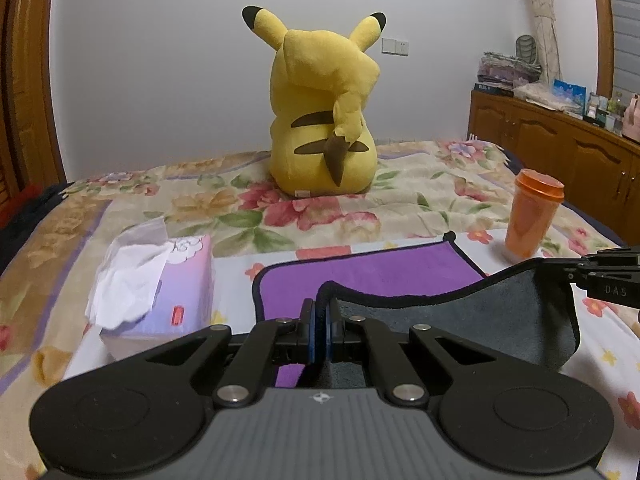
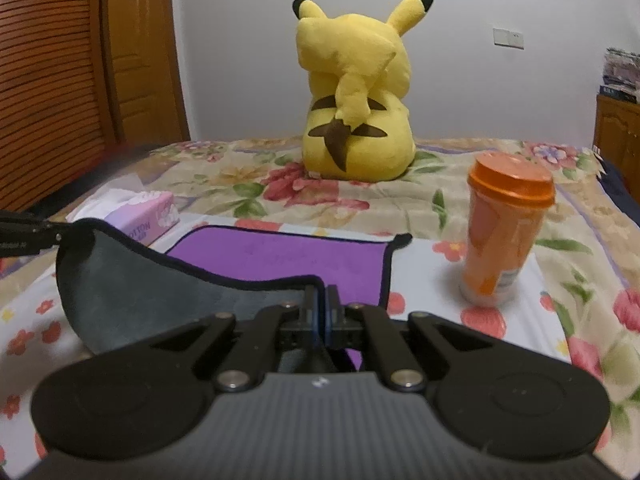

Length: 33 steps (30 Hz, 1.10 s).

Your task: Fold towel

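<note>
A towel, purple on top (image 1: 372,272) and grey underneath (image 1: 472,320), with a black hem, lies on the flowered bed. Its near edge is lifted off the bed and sags between the two grippers. My left gripper (image 1: 320,316) is shut on the near left corner. My right gripper (image 2: 322,304) is shut on the near right corner; it also shows at the right edge of the left wrist view (image 1: 588,276). In the right wrist view the purple side (image 2: 280,256) lies flat and the grey underside (image 2: 132,292) hangs to the left.
A purple tissue box (image 1: 168,292) (image 2: 148,216) stands left of the towel. An orange lidded cup (image 1: 532,216) (image 2: 504,232) stands to its right. A yellow plush toy (image 1: 324,120) (image 2: 356,104) sits at the far side of the bed. A wooden cabinet (image 1: 560,152) lines the right wall.
</note>
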### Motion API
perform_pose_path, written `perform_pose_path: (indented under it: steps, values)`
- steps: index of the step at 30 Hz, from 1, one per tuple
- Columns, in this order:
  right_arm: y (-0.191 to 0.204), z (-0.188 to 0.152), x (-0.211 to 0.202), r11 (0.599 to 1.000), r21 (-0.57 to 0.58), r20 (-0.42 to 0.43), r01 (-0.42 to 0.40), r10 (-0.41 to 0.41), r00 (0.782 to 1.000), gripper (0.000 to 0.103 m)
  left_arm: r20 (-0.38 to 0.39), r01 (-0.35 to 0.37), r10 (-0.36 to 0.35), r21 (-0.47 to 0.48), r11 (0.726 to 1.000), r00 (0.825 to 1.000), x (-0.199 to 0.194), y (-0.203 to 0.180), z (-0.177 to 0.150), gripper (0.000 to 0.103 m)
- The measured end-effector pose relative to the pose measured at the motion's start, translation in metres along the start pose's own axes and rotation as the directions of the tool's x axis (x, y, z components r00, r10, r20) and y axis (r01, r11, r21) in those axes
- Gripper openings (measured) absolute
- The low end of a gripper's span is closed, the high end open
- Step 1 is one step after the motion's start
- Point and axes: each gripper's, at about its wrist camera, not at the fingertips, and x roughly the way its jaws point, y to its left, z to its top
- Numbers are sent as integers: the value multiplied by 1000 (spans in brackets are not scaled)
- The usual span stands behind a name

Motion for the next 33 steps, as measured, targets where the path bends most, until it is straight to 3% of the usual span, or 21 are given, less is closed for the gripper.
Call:
perform_pose_path:
  steps: [18,33]
  values:
    - [-6,32,4,999,-44,88,7,-3,996,4,72,-13,10,50,999,997,0,-2,29,6]
    - [-4,51,22,995,-94,120,26,-15,993,4,79,-31,27,48,998,997,18,2,48,6]
